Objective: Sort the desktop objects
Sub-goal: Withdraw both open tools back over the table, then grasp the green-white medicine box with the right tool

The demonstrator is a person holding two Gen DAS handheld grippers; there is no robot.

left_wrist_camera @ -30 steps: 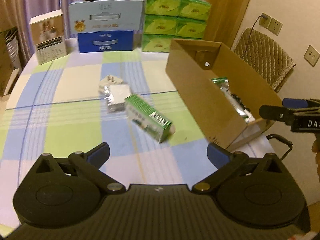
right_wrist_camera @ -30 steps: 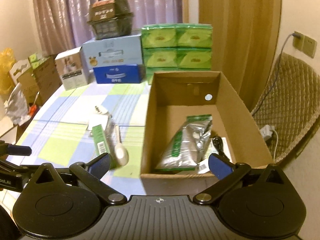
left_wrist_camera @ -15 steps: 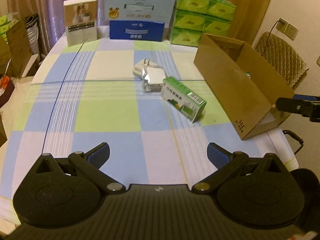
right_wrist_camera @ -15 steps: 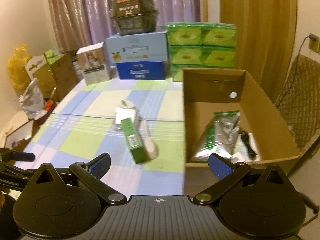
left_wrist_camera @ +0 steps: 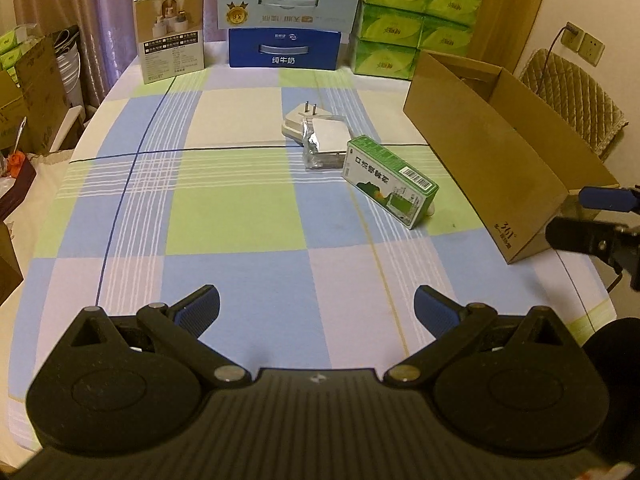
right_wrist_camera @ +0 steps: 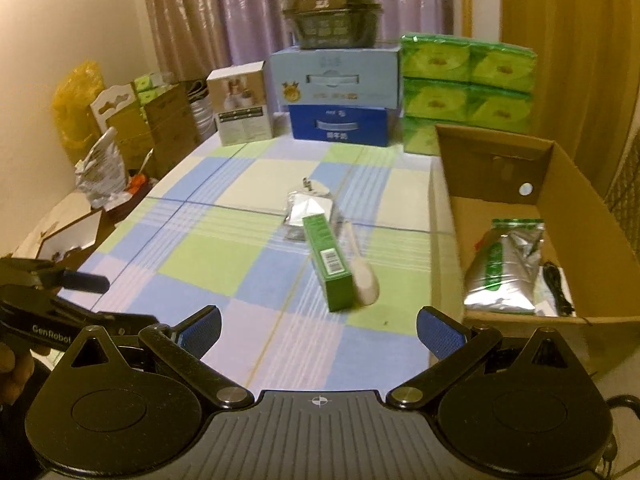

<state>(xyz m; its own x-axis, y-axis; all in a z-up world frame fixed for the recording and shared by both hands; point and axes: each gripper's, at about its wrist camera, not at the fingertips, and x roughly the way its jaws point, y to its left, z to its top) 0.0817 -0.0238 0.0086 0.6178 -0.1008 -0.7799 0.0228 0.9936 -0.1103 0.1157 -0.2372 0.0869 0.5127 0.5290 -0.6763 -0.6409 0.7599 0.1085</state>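
Checked tabletop (left_wrist_camera: 240,200), sorting partly done.
Silver bag (right_wrist_camera: 504,268) lies in the cardboard box (right_wrist_camera: 496,148); green carton (left_wrist_camera: 390,180), foil packet (left_wrist_camera: 324,146), plug (left_wrist_camera: 298,120) remain; left claw (left_wrist_camera: 316,308) and right claw (right_wrist_camera: 318,328) gape empty.

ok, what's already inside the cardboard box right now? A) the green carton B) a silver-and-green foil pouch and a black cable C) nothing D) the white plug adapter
B: the right wrist view shows a silver-and-green foil pouch lying on the floor of the cardboard box, with a black cable beside it; the green carton and the white plug adapter are out on the tablecloth.
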